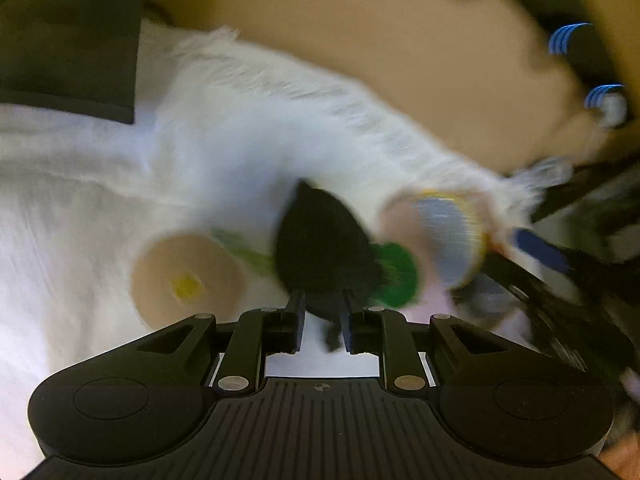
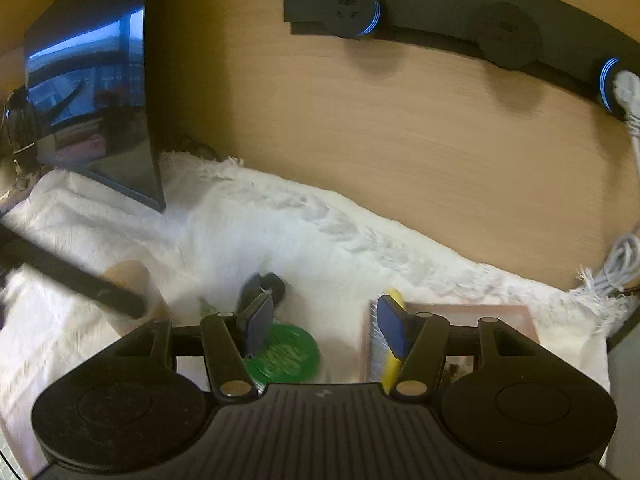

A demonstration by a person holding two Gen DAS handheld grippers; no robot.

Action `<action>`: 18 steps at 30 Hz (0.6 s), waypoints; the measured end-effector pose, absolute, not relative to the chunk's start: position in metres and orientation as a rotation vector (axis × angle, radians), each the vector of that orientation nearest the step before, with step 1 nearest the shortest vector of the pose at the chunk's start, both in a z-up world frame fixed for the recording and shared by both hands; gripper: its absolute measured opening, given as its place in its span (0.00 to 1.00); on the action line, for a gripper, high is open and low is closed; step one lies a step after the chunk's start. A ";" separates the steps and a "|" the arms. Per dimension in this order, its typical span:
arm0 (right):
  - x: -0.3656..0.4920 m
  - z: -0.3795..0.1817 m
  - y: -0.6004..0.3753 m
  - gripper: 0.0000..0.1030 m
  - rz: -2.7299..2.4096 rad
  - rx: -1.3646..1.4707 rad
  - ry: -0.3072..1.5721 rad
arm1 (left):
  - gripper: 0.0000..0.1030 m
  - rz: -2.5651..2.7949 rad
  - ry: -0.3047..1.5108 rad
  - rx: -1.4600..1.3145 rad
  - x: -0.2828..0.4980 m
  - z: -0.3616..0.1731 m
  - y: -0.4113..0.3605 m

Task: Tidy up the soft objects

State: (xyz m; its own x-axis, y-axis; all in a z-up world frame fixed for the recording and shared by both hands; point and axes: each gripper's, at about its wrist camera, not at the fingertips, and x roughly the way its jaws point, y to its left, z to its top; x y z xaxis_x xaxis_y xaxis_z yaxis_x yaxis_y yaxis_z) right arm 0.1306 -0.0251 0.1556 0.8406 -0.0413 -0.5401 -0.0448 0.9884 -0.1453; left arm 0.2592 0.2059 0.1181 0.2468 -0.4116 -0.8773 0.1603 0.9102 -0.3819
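In the blurred left wrist view my left gripper is shut on a black soft object and holds it above a white fluffy cloth. Under it lie a tan round pad with a yellow centre and a green round pad. A pink tray holding a grey and yellow piece lies to the right. My right gripper is open and empty above the cloth, over the green pad, with the pink tray to its right. The black object shows beyond its left finger.
A dark monitor stands at the back left on the cloth. A wooden wall carries a black rail with round knobs. A grey cable hangs at the right. The left gripper's arm reaches in from the left.
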 end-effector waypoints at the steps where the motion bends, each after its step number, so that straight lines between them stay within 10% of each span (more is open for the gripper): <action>1: 0.134 0.156 -0.020 0.56 -0.002 -0.157 0.573 | 0.20 -0.367 1.301 -0.196 0.275 0.113 0.201; 18: 0.130 0.156 -0.033 0.56 -0.114 -0.122 0.540 | 0.21 -0.237 1.690 0.058 0.367 0.017 0.120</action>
